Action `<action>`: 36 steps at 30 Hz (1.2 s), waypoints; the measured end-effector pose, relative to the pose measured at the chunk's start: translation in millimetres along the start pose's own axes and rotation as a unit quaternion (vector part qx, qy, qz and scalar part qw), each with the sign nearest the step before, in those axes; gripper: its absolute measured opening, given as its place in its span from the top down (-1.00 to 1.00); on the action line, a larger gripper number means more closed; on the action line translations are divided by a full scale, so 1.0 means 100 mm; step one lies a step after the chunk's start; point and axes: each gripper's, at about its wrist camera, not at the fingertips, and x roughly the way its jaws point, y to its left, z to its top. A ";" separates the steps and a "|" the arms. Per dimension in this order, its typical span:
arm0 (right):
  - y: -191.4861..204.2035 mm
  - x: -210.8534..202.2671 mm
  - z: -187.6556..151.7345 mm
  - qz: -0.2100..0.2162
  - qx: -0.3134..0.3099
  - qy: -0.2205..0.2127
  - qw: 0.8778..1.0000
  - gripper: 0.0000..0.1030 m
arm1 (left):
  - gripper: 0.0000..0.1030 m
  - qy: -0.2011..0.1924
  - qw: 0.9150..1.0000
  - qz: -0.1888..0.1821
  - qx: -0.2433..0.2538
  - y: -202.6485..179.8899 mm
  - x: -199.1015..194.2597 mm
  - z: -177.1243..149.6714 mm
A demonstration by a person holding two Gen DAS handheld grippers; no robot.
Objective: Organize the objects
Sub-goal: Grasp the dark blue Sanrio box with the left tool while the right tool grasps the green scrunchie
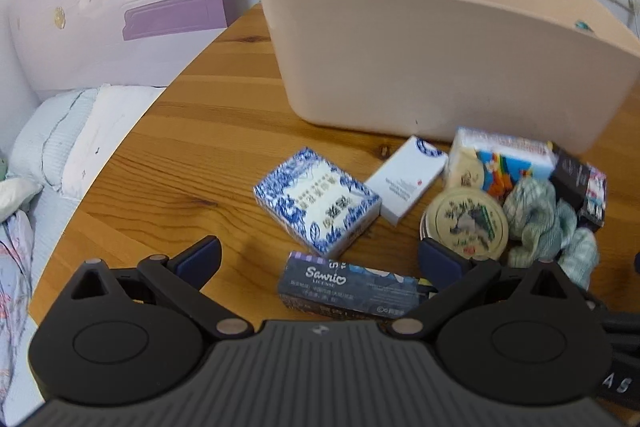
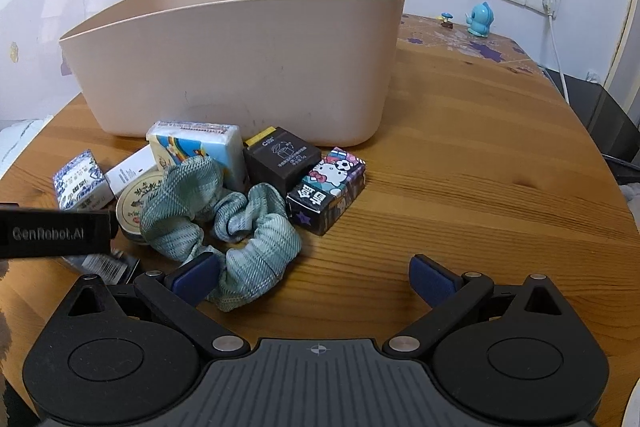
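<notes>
Two grippers up, both spread wide with nothing in them.

Left wrist view first: my left gripper [image 1: 320,259] hovers low over the table [image 1: 192,155], and the Sanrio box [image 1: 352,287] lies right between its fingers, just ahead of the palm. Its long axis runs crosswise, finger to finger, so I'd guess I need to turn the wrist or grab it by the short side. Beyond it sits the blue-white box [image 1: 318,201], then the white box [image 1: 406,183] further out to the right. The tin [image 1: 466,223] is touching or nearly touching my right finger pad [image 1: 440,263], which could get bumped on closing. The bin [image 1: 420,59] stands straight ahead, past the pile.

Right wrist view: my right gripper [image 2: 314,277] has bare wood between the fingers. The scrunchie [image 2: 240,227] lies ahead-left, its near edge against the left pad [image 2: 196,277]. Behind it are the tissue pack [image 2: 200,151], black box [image 2: 280,159] and Kitty box [image 2: 328,191]. The left gripper's body pokes in from the left.

Left is nearer the Sanrio box, right nearer the scrunchie.
</notes>
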 end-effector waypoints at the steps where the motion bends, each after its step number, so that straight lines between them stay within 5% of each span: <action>1: 0.00 0.00 -0.01 0.000 -0.001 0.001 1.000 -0.99 | -1.00 0.000 1.000 0.003 0.002 0.00 -0.01 -0.03; 9: 0.01 -0.03 -0.08 0.008 0.000 0.011 1.000 -0.95 | -1.00 0.001 1.000 0.028 -0.003 0.18 -0.18 -0.19; 23: -0.02 -0.04 0.11 0.010 0.024 -0.022 0.999 -0.91 | -1.00 0.090 0.991 -0.053 -0.089 0.48 -0.34 -0.35; 26: 0.00 0.11 0.09 0.007 0.017 -0.005 1.000 -0.81 | -0.80 0.097 0.991 -0.052 -0.073 0.42 -0.34 -0.37; 32: 0.12 0.03 0.00 0.010 -0.019 -0.013 1.000 -0.35 | -0.38 0.090 0.993 -0.053 -0.055 0.42 -0.37 -0.35; 36: 0.15 -0.06 -0.04 0.021 -0.032 -0.017 0.999 0.48 | 0.27 0.081 0.994 -0.054 -0.042 0.40 -0.40 -0.34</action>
